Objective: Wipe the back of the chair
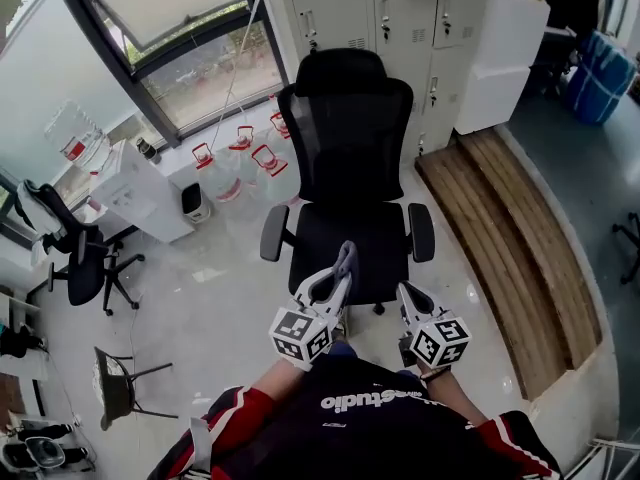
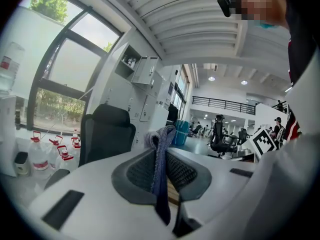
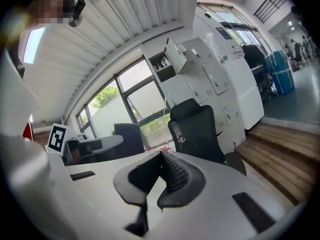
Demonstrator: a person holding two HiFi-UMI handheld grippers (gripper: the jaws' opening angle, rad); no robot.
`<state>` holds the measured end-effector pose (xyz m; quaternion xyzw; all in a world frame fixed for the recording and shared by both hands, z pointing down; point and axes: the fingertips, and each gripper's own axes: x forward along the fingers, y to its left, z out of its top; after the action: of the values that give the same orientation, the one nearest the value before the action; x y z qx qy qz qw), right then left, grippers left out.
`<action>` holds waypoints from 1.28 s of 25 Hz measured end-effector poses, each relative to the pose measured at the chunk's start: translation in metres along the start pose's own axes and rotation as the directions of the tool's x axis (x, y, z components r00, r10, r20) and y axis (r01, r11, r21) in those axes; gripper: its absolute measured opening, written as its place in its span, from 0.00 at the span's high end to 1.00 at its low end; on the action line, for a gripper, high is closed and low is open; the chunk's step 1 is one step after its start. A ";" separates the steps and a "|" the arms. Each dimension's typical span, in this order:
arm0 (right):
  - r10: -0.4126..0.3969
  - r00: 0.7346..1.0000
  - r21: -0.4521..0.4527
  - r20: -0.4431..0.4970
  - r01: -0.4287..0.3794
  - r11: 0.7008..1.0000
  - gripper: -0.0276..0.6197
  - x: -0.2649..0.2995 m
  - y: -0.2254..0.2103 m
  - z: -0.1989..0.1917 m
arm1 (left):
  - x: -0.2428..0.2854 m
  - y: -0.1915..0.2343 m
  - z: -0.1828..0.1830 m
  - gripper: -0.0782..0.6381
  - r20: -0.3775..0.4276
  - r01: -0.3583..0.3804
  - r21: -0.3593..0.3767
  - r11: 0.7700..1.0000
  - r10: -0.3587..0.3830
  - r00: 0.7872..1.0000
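Chair: a black mesh-backed office chair (image 1: 348, 148) with headrest and armrests stands on the pale glossy floor (image 1: 230, 288). Its seat faces the person and its backrest is toward the grey lockers (image 1: 400, 8). A wooden step platform (image 1: 510, 238) runs along the floor's right edge.
Left gripper (image 1: 338, 273): clenched on a folded grey-blue cloth (image 2: 161, 159), whose end pokes up past the jaw tips.
Right gripper (image 1: 408, 298): jaws pressed together with nothing between them.
Step in hand: likely the approach. The cloth is gripped, but both tools hang near the seat's front edge, apart from the backrest.
Next move: probably carry the cloth up and forward to the mesh back, lay it flat, then stroke across. The rear face is turned away, so reaching it may call for stepping around.
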<state>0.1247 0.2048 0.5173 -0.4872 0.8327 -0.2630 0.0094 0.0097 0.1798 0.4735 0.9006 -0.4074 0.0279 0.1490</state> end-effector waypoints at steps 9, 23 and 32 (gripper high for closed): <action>0.045 0.999 0.015 0.009 -0.045 0.999 0.93 -0.057 0.031 -0.030 | -0.050 -0.066 -0.015 0.81 -0.034 0.033 0.028 0.999 -0.033 0.999; 0.074 0.997 -0.055 -0.038 -0.076 0.996 0.93 -0.100 0.145 -0.085 | -0.202 -0.067 -0.035 0.81 -0.005 -0.021 -0.004 1.000 0.021 1.000; 0.049 0.999 -0.161 0.016 -0.046 0.986 0.93 -0.171 0.271 -0.128 | -0.369 -0.068 -0.031 0.81 0.075 -0.058 0.062 0.996 0.053 0.996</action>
<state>-0.0385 0.5041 0.4649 -0.4689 0.8624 -0.1901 -0.0151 -0.1836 0.4985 0.4230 0.8936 -0.4365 0.0118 0.1041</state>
